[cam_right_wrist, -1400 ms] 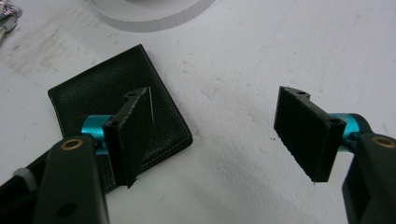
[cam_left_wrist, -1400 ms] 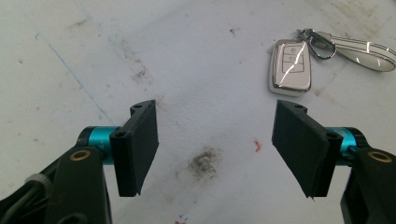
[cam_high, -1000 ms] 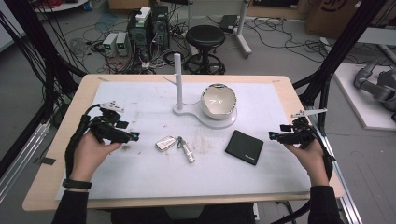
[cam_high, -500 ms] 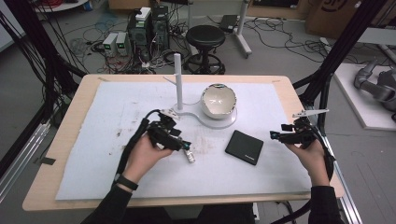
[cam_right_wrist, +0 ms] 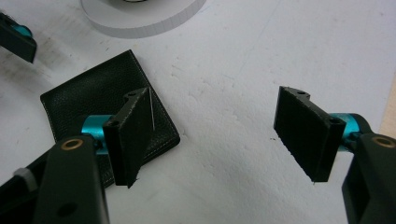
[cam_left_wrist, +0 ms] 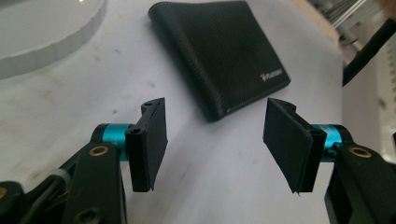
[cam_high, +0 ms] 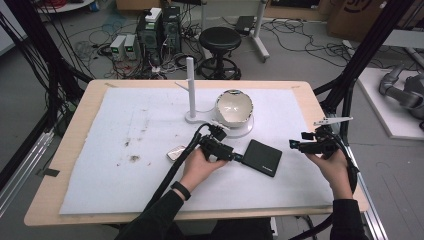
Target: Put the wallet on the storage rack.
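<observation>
Left gripper (cam_high: 235,156), high view: low over the mat (cam_high: 125,130), tips just beside the wallet's (cam_high: 264,157) near edge; right gripper (cam_high: 300,145) apart to the wallet's right, off the surface.

Left gripper view: jaws spread wide, nothing between, wallet (cam_left_wrist: 219,56) ahead, flat and closed. Logo legible here, not from above. Risk, judged: the thin wallet slides on the mat if one pad catches its corner first.

Right gripper view: jaws likewise spread, empty; wallet (cam_right_wrist: 79,102) behind the left pad.

Left claw (cam_high: 239,158) now beside wallet (cam_high: 262,157)
</observation>
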